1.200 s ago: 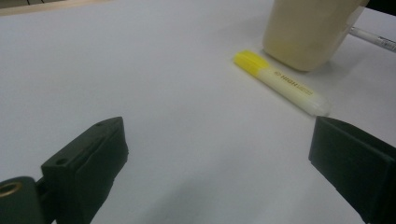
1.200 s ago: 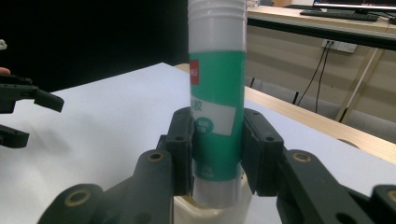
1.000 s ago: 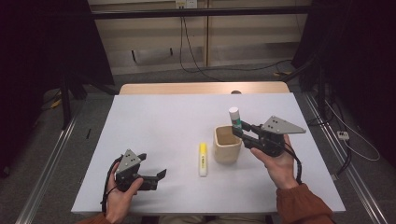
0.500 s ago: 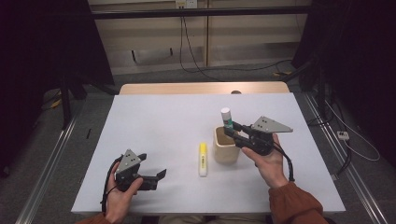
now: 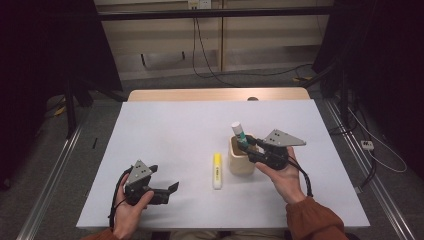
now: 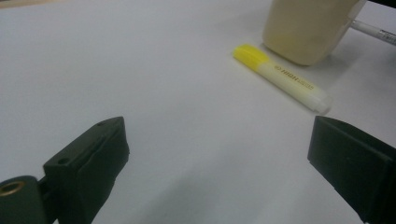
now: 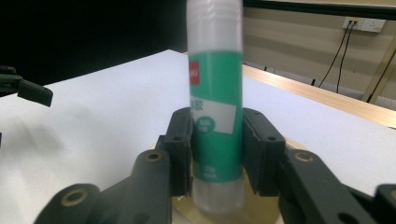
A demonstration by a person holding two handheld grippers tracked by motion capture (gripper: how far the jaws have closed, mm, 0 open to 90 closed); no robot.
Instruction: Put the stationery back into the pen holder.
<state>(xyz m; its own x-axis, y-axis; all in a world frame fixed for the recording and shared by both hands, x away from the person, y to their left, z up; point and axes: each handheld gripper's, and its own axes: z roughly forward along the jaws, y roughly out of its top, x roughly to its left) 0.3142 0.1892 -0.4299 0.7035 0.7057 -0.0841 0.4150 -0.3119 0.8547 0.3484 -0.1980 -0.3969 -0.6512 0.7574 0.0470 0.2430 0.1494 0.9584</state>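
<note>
Right gripper view, glue stick [image 7: 215, 126] upright between right gripper [image 7: 215, 154] (over cup [image 5: 241, 159]), jaws just opening

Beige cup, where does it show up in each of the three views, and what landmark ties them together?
High view: the beige cup stands right of centre, beside the yellow highlighter.
Left gripper view: the cup is at the top right, just behind the highlighter.
Right gripper view: the cup is at the bottom edge, under the glue stick.
Shared landmark: the white table.

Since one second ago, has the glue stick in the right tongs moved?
Yes. The glue stick, between the right tongs, has gone left and down: earlier it stood beside the beige cup, now it hangs over the cup's mouth.
</note>
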